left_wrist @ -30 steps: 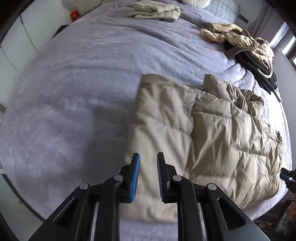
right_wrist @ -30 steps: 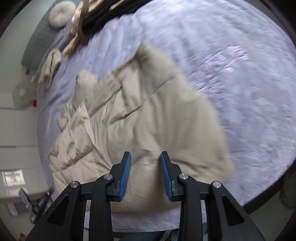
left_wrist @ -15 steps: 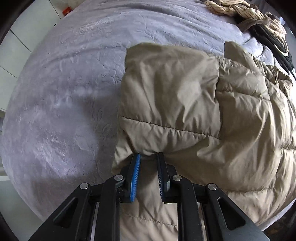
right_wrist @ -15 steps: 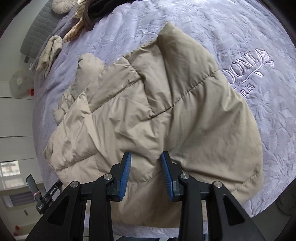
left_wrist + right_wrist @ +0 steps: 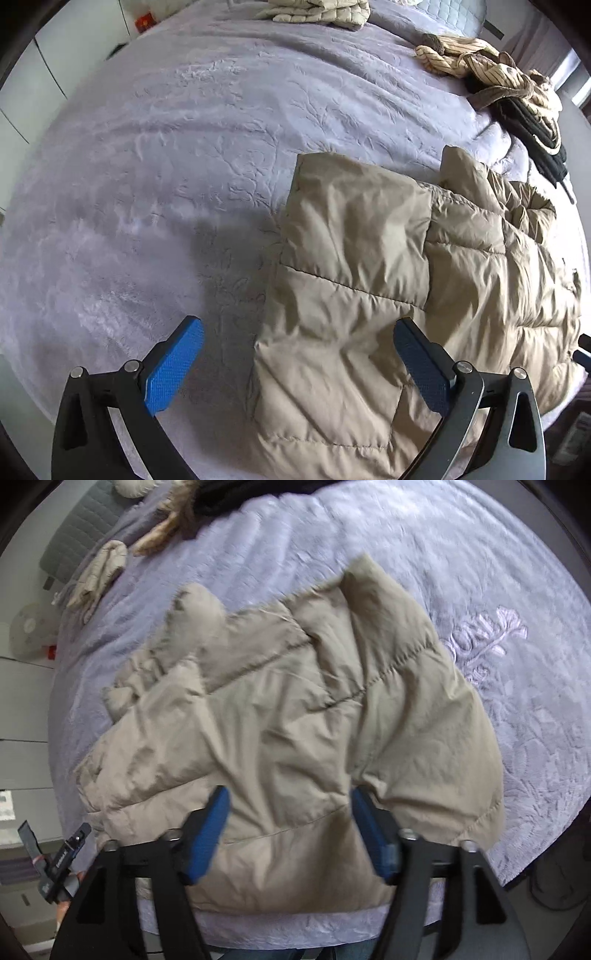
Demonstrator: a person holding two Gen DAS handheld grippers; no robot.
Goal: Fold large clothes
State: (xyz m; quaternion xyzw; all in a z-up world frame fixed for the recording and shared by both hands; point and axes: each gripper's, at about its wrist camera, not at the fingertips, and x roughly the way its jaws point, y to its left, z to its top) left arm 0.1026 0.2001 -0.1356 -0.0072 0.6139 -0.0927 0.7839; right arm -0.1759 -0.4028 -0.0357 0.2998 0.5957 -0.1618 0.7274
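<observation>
Lying folded, creased beige puffer jacket (image 5: 369, 280) (quilted), both tools opening, gripping nothing

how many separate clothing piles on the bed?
3: tan puffer jacket at the near edge; folded cream garment at the far end; striped-and-black heap far right. More may be hidden.

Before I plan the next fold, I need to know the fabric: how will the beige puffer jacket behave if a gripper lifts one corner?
The beige puffer jacket would probably drape and sag, since it lies creased and already folded over itself. Its quilted, puffy panels suggest it is light for its bulk and may spring open. The smooth shell looks somewhat slippery.
</observation>
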